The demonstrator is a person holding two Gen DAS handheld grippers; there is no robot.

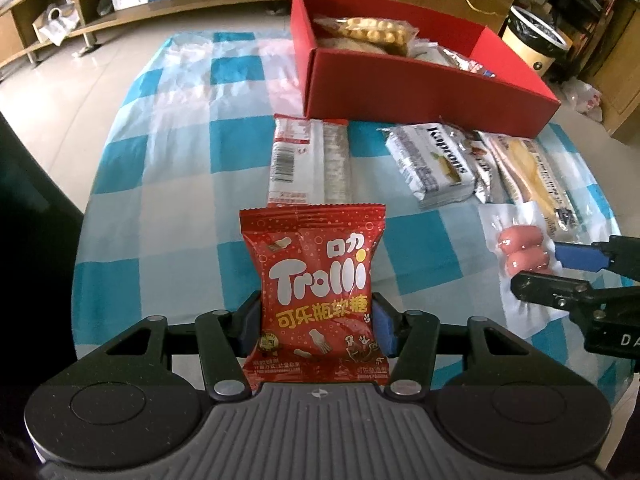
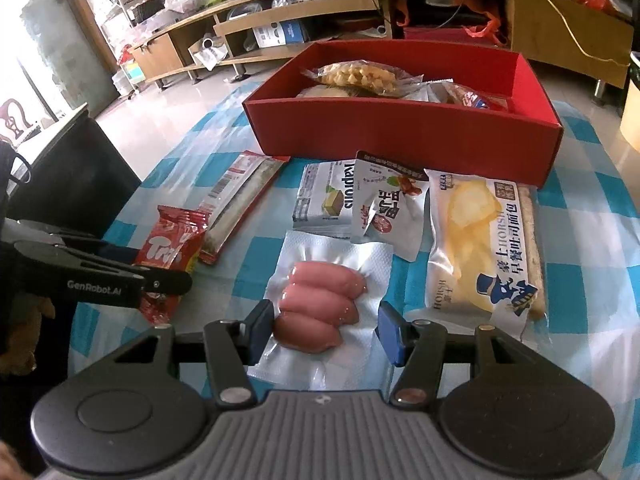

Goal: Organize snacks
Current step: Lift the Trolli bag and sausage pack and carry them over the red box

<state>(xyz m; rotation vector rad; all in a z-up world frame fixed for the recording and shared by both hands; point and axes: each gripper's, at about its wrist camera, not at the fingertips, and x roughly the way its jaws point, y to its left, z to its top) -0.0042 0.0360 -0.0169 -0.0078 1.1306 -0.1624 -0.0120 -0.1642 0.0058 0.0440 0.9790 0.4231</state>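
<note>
My left gripper (image 1: pixel 316 326) is shut on a red Trolli gummy bag (image 1: pixel 316 280), held upright above the checked cloth; the bag also shows in the right wrist view (image 2: pixel 168 252). My right gripper (image 2: pixel 326 330) is open, its jaws either side of a vacuum pack of pink sausages (image 2: pixel 320 308) lying on the cloth. The pack also shows in the left wrist view (image 1: pixel 520 254). A red box (image 2: pixel 400 132) with several snacks inside stands at the back; it also shows in the left wrist view (image 1: pixel 424 88).
Between the grippers and the box lie a long red-and-white bar pack (image 1: pixel 308 160), a Kaprons wafer pack (image 1: pixel 432 164), a small white pouch (image 2: pixel 388 204) and a toast bread bag (image 2: pixel 480 248). The blue-checked tablecloth (image 1: pixel 168 184) covers the table. Shelves stand behind.
</note>
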